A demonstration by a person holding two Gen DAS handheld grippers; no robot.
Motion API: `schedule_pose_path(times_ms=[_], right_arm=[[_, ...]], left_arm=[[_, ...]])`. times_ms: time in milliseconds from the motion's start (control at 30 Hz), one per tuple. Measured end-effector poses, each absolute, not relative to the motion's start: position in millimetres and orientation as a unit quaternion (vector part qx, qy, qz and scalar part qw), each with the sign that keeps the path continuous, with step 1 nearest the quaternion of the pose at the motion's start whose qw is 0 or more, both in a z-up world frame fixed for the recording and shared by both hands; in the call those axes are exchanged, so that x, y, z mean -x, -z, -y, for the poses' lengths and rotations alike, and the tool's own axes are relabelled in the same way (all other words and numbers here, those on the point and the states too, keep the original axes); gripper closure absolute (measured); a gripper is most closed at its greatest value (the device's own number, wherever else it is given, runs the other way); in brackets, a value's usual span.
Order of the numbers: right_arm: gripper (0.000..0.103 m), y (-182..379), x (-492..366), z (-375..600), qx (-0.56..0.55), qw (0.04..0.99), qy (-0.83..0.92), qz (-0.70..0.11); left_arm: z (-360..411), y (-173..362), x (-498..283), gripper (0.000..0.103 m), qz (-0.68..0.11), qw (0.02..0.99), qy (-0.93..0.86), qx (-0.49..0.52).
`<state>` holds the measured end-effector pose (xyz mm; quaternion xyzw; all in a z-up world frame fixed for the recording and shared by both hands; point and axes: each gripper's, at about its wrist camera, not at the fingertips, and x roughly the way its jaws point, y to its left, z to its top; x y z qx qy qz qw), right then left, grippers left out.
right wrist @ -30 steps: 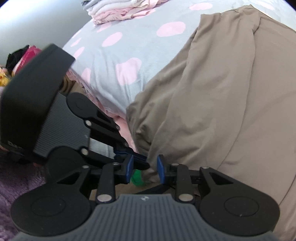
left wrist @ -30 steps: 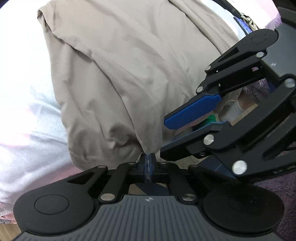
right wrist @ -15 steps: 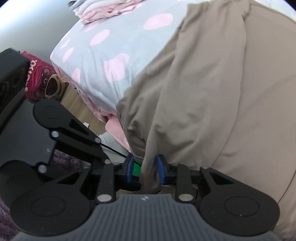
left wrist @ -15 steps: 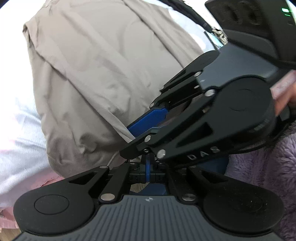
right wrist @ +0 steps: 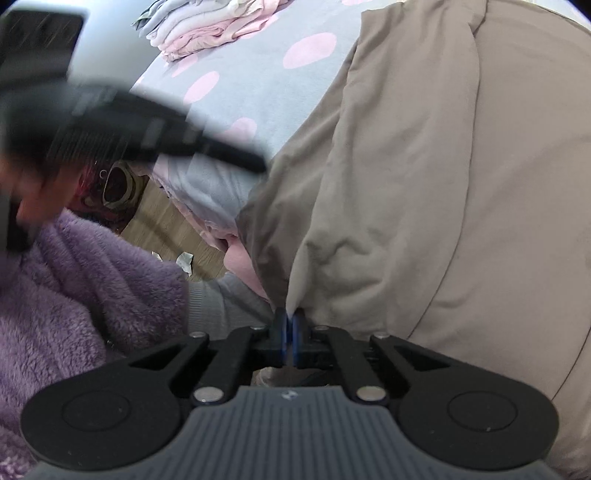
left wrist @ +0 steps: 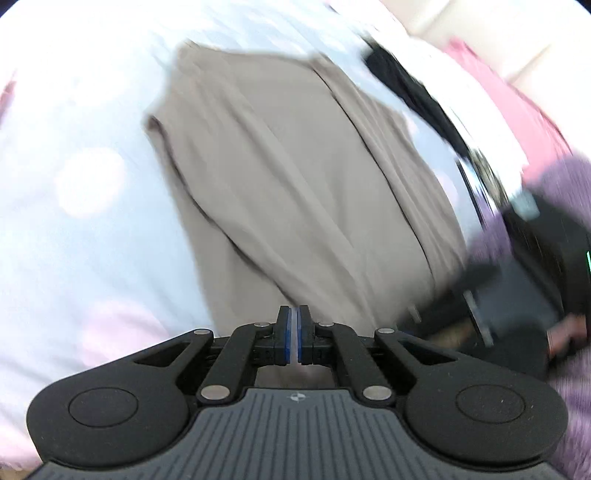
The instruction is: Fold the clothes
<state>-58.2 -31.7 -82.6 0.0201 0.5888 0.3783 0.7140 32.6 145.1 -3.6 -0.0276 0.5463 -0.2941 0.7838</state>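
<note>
A taupe garment [left wrist: 295,184] lies spread on the bed, its near end reaching down to my left gripper [left wrist: 294,332]. That gripper's blue pads stand nearly together with a thin pale slit between them; I cannot tell whether cloth is pinched there. In the right wrist view the same garment [right wrist: 424,184] hangs over the bed's edge, and my right gripper [right wrist: 290,328] is shut on its lower corner. The left gripper [right wrist: 147,122] shows there as a dark blur at the upper left, its tip near the garment's edge. The right gripper [left wrist: 517,288] is a blurred dark shape at the right.
The bed sheet [right wrist: 240,74] is grey-blue with pink dots. A stack of folded clothes [right wrist: 214,26] sits at its far end. A purple fleece sleeve [right wrist: 74,295] fills the lower left. Wooden floor [right wrist: 159,221] shows beside the bed. A black strap [left wrist: 406,81] lies past the garment.
My right gripper has shut on the garment's corner. My left gripper has swung up and away to the left, and its view now looks down over the whole garment.
</note>
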Motion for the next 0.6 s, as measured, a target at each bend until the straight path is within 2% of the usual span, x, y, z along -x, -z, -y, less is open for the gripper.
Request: schedule_pose_path(times_ms=[200, 267, 433, 500, 567, 600], right_arm=[[0.099, 80, 60, 35, -0.025, 0.708, -0.399, -0.582], [0.099, 79, 59, 35, -0.030, 0.708, -0.404, -0.579], [0.099, 80, 60, 35, -0.033, 0.708, -0.411, -0.573], [0.099, 78, 64, 37, -0.033, 0.706, -0.414, -0.574], [0.099, 74, 67, 37, -0.036, 0.703, -0.418, -0.574], [0.099, 73, 68, 38, -0.041, 0.700, -0.423, -0.573]], left_arm=[[-166, 18, -99, 0.102, -0.514, 0.816, 0.243, 0.101], [-163, 29, -119, 0.094, -0.505, 0.822, 0.230, 0.124], [-154, 58, -157, 0.092, -0.499, 0.828, 0.212, 0.143], [-154, 63, -164, 0.092, -0.498, 0.828, 0.212, 0.146], [-160, 58, -163, 0.103, -0.488, 0.834, 0.211, 0.149], [-164, 56, -162, 0.103, -0.483, 0.836, 0.210, 0.151]])
